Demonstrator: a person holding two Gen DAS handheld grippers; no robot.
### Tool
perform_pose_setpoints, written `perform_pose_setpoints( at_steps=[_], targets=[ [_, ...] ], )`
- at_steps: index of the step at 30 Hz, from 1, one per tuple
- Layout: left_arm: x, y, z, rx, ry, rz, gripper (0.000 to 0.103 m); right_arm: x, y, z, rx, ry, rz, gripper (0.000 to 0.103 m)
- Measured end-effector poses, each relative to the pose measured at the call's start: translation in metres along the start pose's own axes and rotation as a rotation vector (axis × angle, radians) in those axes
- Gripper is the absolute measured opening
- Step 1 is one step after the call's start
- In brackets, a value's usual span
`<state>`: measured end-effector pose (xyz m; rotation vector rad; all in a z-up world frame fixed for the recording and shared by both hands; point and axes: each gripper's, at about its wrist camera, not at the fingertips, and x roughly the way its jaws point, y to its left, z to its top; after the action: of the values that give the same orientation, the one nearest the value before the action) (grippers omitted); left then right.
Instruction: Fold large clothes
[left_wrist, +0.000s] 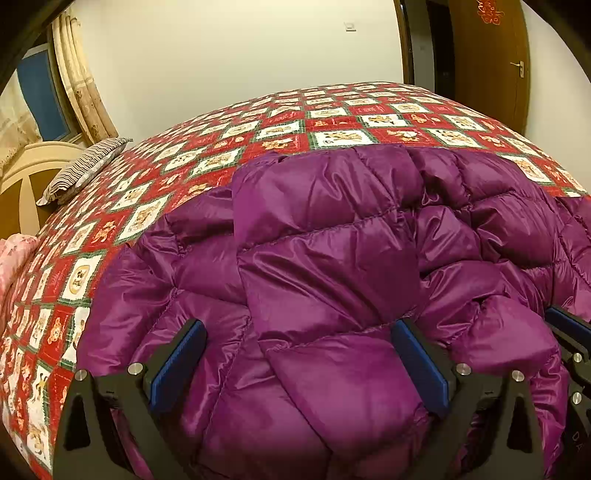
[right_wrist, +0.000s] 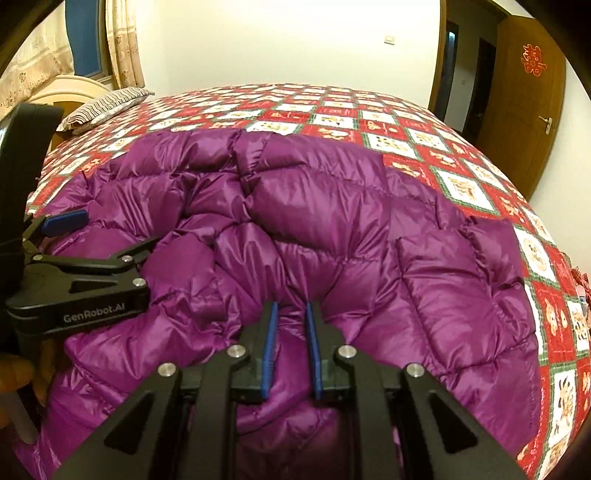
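Note:
A shiny purple quilted down jacket (left_wrist: 332, 258) lies spread on the bed, also filling the right wrist view (right_wrist: 295, 221). My left gripper (left_wrist: 299, 332) is open wide, its blue-padded fingers straddling a puffy fold of the jacket near its front edge. It also shows from the side at the left of the right wrist view (right_wrist: 110, 236), open. My right gripper (right_wrist: 291, 310) is nearly closed on a bunched ridge of jacket fabric between its blue pads. One finger (left_wrist: 565, 325) of the right gripper shows at the right edge of the left wrist view.
The bed is covered by a red and white patchwork quilt (left_wrist: 258, 133) (right_wrist: 461, 155). A striped pillow (left_wrist: 85, 166) (right_wrist: 107, 107) lies at the far left by a cream headboard (left_wrist: 22, 173). A brown door (right_wrist: 524, 110) stands at the far right.

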<state>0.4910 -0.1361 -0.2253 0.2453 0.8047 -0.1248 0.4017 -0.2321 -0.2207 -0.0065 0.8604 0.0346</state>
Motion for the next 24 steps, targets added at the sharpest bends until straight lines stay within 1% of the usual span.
perform_pose_setpoints(
  at_steps=[15,19,20,21,22,23,24],
  targets=[
    [0.0,0.0,0.0,-0.002,0.001,-0.002,0.102,0.0,0.0,-0.001,0.003,-0.002,0.002,0.018],
    [0.0,0.003,0.006,-0.001,0.034,-0.017,0.102,0.001,0.001,0.001,0.003,0.003,0.003,0.019],
    [-0.006,0.006,0.011,0.014,0.047,-0.003,0.102,0.0,0.0,0.002,0.006,0.006,0.01,0.019],
    [-0.014,0.01,0.013,0.019,0.033,0.023,0.102,-0.003,-0.003,0.004,0.009,0.01,0.029,0.02],
    [-0.033,0.019,0.015,0.008,-0.006,0.051,0.102,-0.007,-0.006,0.005,0.006,0.024,0.049,0.021],
    [-0.05,0.029,0.013,-0.006,-0.032,0.041,0.102,-0.016,-0.012,0.007,0.01,0.031,0.056,0.025],
    [-0.066,0.038,0.009,-0.017,-0.049,0.023,0.102,-0.033,-0.018,0.005,0.027,0.016,0.056,0.039]
  ],
)
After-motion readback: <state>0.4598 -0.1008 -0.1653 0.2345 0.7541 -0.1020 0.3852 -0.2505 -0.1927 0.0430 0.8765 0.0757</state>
